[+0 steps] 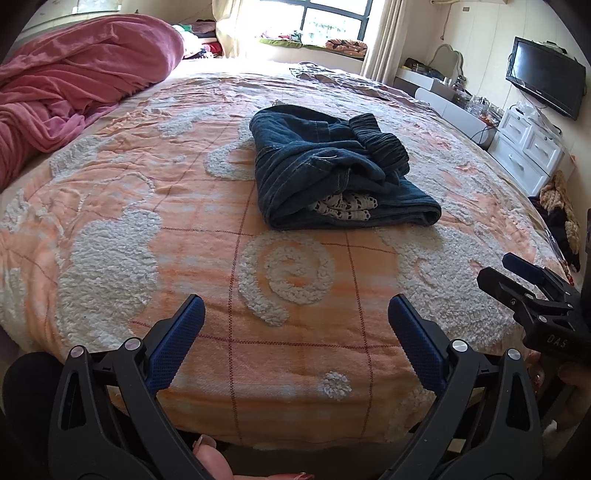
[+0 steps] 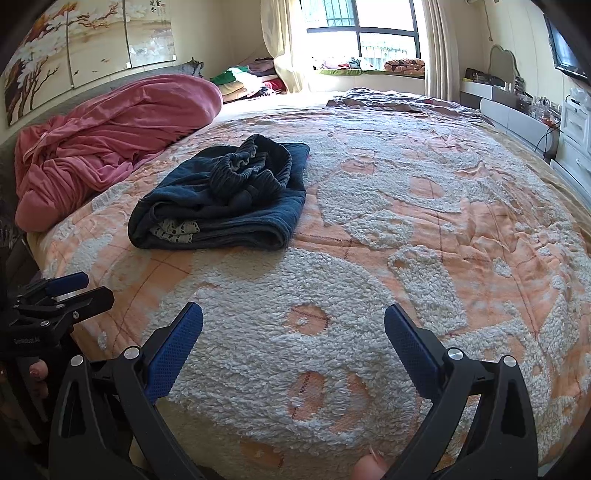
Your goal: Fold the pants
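Dark blue pants [image 1: 332,166] lie folded into a compact bundle on the bed, with a ruffled waistband on top and a white lace trim showing at the near fold. They also show in the right wrist view [image 2: 225,195], left of centre. My left gripper [image 1: 295,310] is open and empty, held above the near edge of the bed, well short of the pants. My right gripper [image 2: 293,314] is open and empty too, near the same edge and to the right of the pants. The right gripper also appears at the right of the left wrist view [image 1: 535,288].
An orange and white textured bedspread [image 1: 184,236] covers the bed. A heaped pink blanket [image 1: 74,81] lies at the far left. White drawers [image 1: 528,147] and a wall TV [image 1: 546,77] stand right of the bed. A window [image 2: 362,33] is behind.
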